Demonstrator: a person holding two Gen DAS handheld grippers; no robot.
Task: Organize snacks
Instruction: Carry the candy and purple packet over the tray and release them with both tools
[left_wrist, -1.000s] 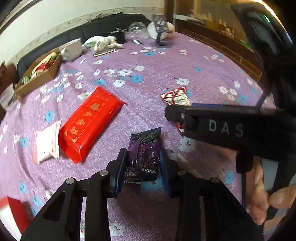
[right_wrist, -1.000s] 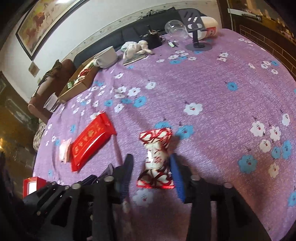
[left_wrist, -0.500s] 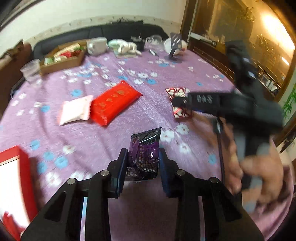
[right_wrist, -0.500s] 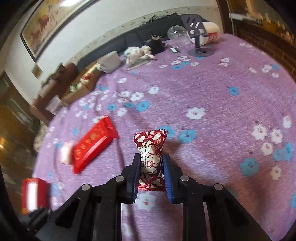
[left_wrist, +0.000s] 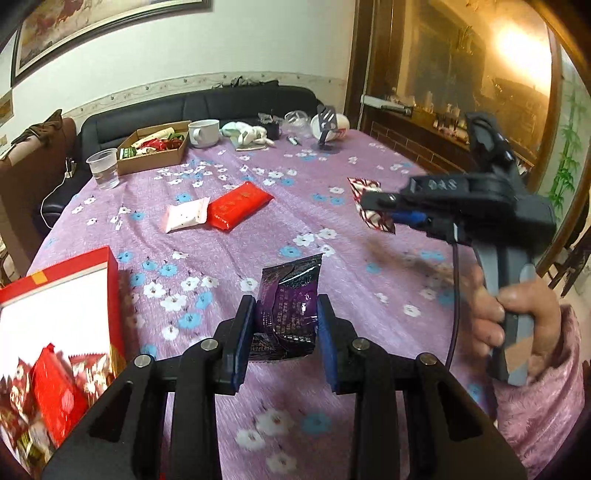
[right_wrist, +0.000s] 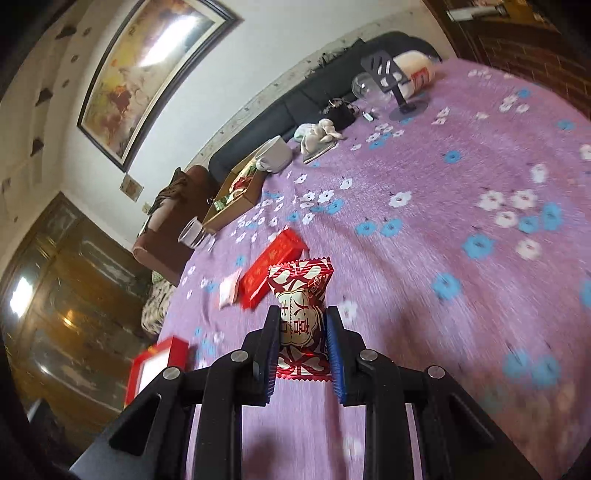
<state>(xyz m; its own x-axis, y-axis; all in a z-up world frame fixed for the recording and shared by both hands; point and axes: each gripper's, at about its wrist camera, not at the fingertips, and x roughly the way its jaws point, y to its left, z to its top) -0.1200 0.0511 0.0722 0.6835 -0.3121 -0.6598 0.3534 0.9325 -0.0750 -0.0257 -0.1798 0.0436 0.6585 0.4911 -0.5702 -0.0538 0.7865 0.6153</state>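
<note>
My left gripper (left_wrist: 284, 314) is shut on a dark purple snack packet (left_wrist: 288, 310), held above the purple flowered tablecloth (left_wrist: 229, 258). My right gripper (right_wrist: 301, 325) is shut on a red-and-white candy packet (right_wrist: 301, 299), also lifted; it shows in the left wrist view (left_wrist: 369, 205) held in the air at the right. A red box with a white inside (left_wrist: 55, 317) holding several red snacks stands at the lower left, and shows in the right wrist view (right_wrist: 155, 365). A long red packet (left_wrist: 238, 205) and a pink packet (left_wrist: 184, 219) lie mid-table.
A cardboard box of snacks (left_wrist: 153, 149), a clear plastic cup (left_wrist: 103, 168), a white bowl (left_wrist: 205, 133), a cloth bundle (left_wrist: 245, 133) and a black stand (left_wrist: 327, 129) sit along the far edge. A dark sofa (left_wrist: 221, 103) is behind the table.
Both grippers have lifted with their packets and tilted up, so more of the room shows. The right gripper closed on the candy packet a second ago. The red box has come closer at the left.
</note>
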